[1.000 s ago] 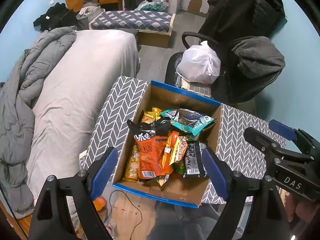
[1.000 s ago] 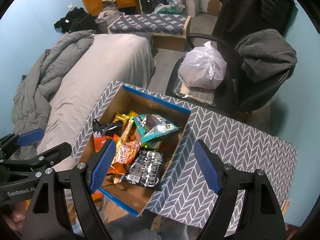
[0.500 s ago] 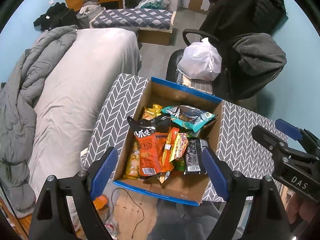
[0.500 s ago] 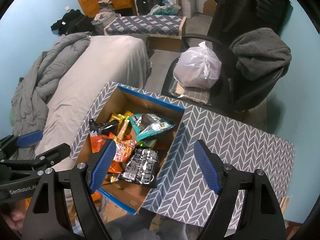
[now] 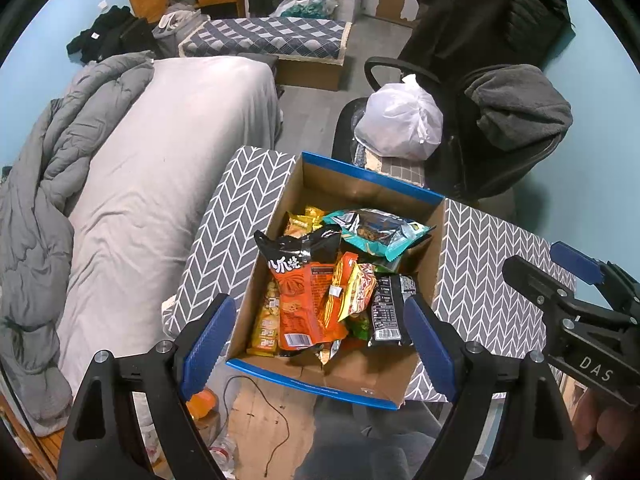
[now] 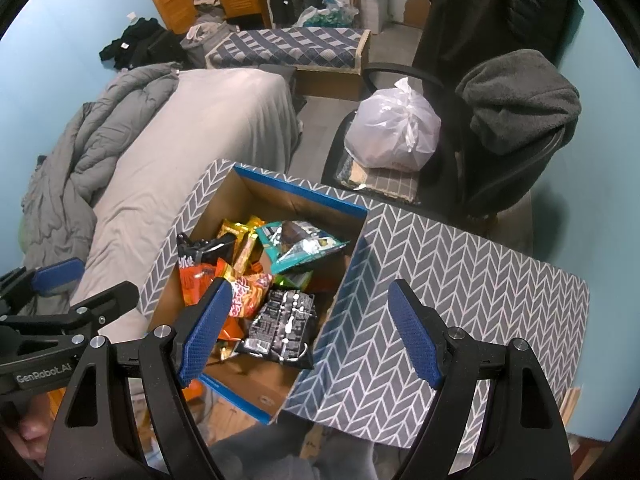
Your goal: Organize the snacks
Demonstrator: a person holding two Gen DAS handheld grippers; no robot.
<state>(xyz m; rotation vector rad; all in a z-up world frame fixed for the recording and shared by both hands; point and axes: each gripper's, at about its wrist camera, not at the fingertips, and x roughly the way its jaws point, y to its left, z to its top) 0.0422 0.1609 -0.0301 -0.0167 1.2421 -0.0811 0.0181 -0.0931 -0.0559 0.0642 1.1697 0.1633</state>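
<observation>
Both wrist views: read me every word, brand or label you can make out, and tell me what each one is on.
"DAS": on the body of the right gripper.
"GenRobot.AI": on the body of the left gripper.
"爪烧": large white characters on the black top of the orange snack bag; a character before them is creased.
Print on the black packet and other packets in the cardboard box: too small to read.

lower packets in the box (image 5: pixel 372 380) lie buried under the top ones; the chair (image 6: pixel 500 20) at 1 o'clock is cut by the edge.
</observation>
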